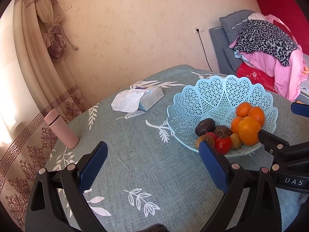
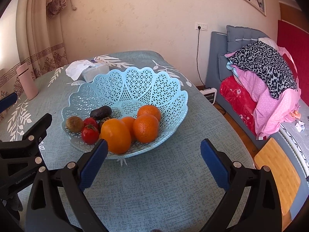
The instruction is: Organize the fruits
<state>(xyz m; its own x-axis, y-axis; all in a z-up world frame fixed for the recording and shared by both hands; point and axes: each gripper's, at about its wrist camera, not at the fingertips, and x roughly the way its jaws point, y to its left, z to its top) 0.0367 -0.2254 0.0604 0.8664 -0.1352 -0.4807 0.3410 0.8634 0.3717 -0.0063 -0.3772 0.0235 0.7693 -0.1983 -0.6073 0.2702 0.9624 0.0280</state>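
A light blue lattice basket (image 1: 204,96) (image 2: 133,85) stands on the table. In it lie several oranges (image 1: 248,130) (image 2: 145,128), two red tomatoes (image 1: 223,145) (image 2: 89,134), a dark avocado (image 1: 205,126) (image 2: 100,112), a brown kiwi (image 2: 74,124) and other small fruits. My left gripper (image 1: 153,153) is open and empty over the cloth, left of the basket. My right gripper (image 2: 154,150) is open and empty just in front of the basket; its left finger sits beside the nearest orange (image 2: 115,135).
The table has a teal leaf-print cloth (image 1: 146,166). A tissue pack (image 1: 139,99) (image 2: 88,70) lies behind the basket, a pink bottle (image 1: 61,129) (image 2: 28,84) at the left. A bed with piled clothes (image 2: 266,81) and a wooden board (image 2: 278,170) are to the right.
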